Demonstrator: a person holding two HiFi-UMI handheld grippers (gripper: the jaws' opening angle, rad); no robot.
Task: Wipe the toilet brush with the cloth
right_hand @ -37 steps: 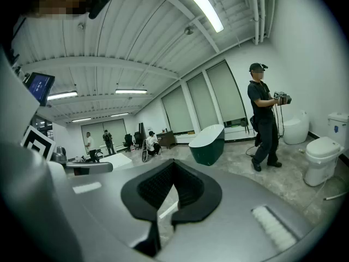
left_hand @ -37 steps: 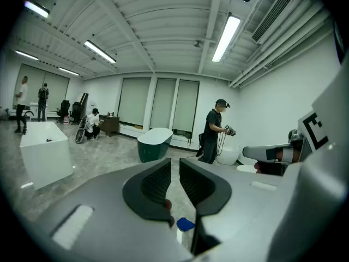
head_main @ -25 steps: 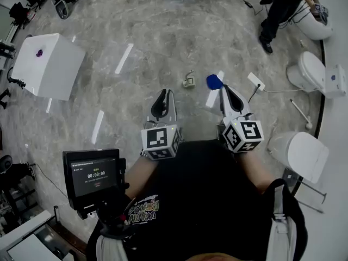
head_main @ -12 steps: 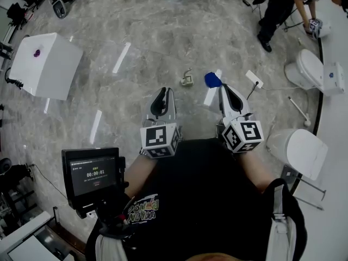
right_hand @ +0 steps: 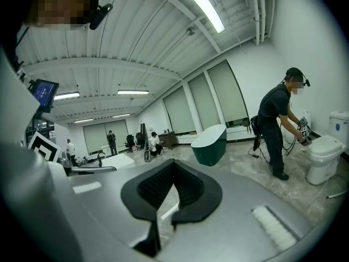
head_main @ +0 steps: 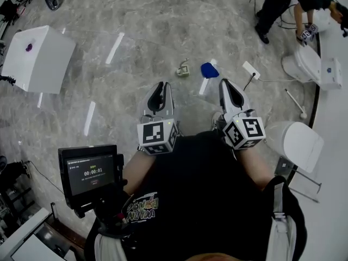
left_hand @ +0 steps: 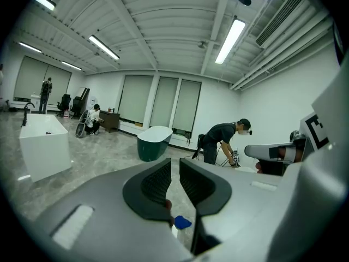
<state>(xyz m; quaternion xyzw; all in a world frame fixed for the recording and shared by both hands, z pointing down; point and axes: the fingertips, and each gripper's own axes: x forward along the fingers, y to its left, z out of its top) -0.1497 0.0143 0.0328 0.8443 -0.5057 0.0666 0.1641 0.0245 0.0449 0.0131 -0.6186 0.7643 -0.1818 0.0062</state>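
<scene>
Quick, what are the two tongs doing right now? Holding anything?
Left tongs: closed, holding nothing.
Right tongs: closed, holding nothing.

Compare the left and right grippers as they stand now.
The left gripper is farther from the blue cloth on the floor. The right gripper is nearer to it. In its own view, the left gripper's jaws leave a thin slit between them, while the right gripper's jaws meet at the tips. Shared: both are shut, hold nothing, and point forward side by side above the floor.
</scene>
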